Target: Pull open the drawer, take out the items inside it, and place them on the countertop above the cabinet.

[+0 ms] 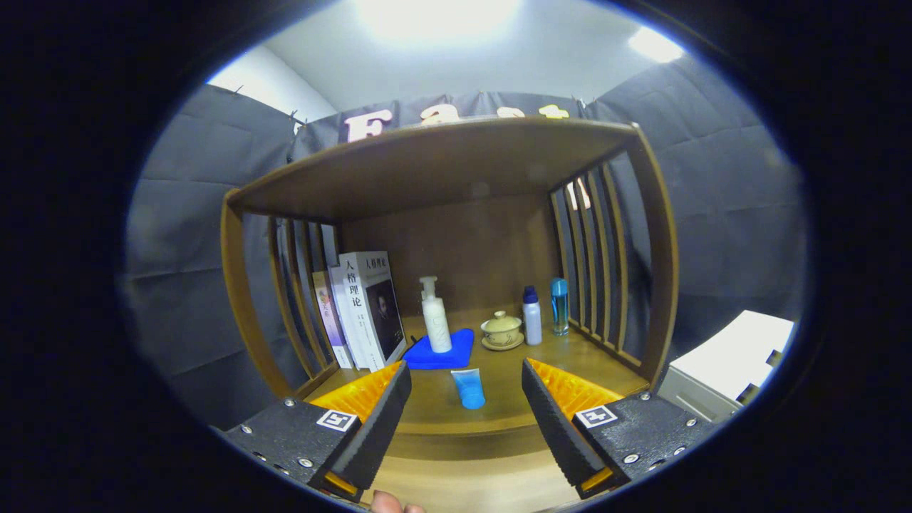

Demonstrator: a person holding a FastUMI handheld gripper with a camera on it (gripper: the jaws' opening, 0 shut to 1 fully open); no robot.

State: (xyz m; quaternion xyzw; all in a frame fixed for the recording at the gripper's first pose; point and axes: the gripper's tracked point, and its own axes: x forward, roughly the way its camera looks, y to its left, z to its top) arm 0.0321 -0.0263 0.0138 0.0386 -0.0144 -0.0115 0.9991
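Two fingers of the gripper (467,388) stand spread wide, pinching nothing, and a blue tube (469,388) lies on the wooden countertop (499,360) between their tips. Farther back stand a white pump bottle (435,315) on a blue cloth (449,349), a lidded cup (502,330) and two small bottles (545,313) to the right, with books (367,310) leaning at the left.
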